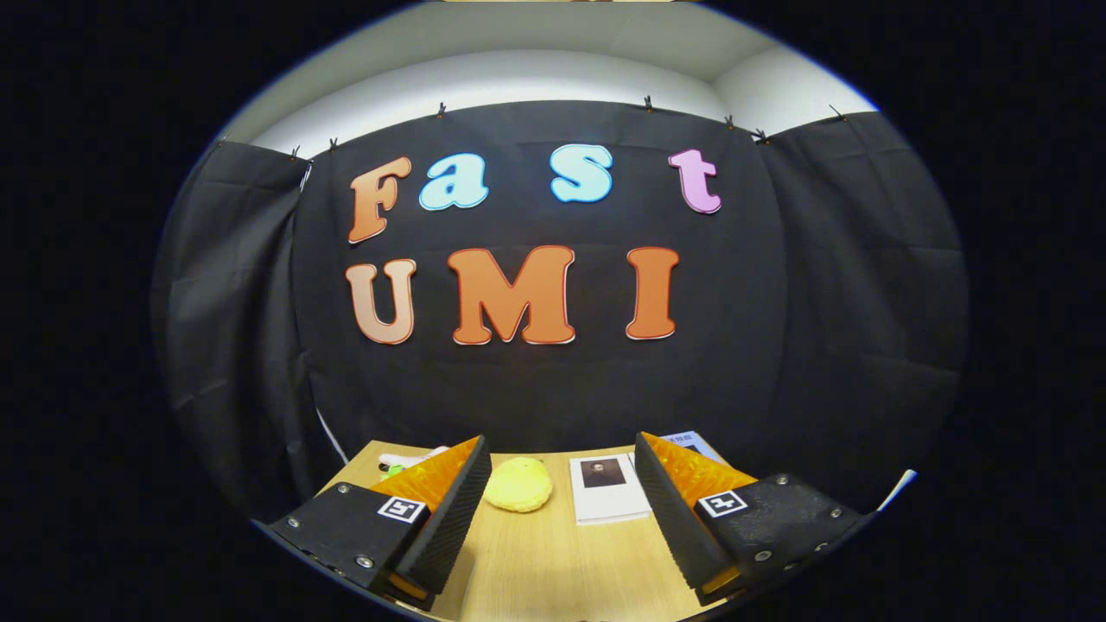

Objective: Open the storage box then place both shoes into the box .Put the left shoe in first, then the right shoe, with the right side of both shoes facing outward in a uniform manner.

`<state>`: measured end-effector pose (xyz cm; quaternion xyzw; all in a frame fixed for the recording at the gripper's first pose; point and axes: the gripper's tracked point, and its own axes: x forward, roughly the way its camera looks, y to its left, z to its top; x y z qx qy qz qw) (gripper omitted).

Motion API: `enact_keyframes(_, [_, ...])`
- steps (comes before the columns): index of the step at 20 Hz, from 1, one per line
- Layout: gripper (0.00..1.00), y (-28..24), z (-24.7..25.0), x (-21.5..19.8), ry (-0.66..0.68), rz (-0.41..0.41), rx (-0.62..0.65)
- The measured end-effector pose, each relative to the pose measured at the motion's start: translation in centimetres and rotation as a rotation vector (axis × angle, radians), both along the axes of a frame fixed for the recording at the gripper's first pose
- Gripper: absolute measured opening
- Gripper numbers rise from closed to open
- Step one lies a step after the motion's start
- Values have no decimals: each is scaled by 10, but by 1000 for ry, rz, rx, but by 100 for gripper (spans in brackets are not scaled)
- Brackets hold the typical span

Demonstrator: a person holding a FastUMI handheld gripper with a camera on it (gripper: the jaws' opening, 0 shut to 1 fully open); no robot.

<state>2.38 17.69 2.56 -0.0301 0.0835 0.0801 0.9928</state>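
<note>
My gripper point(563, 456) is held level above a wooden table point(553, 561), its two fingers spread wide apart with nothing between them. It faces the black cloth wall at the table's far side. The storage box and the shoes cannot be made out here.
A yellow rounded soft object point(518, 484) lies on the table between and just beyond the fingers. To its right lies a white booklet point(607, 488) with a small portrait, and a second book point(691, 442) peeks out past the right finger. Some small items point(404, 462) sit behind the left finger.
</note>
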Motion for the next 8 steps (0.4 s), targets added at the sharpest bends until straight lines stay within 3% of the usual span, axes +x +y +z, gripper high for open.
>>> enact_keyframes(5, [99, -37, 22, -10, -50, -82, -36])
enact_keyframes(8, [99, -44, 37, -16, -74, -91, -1])
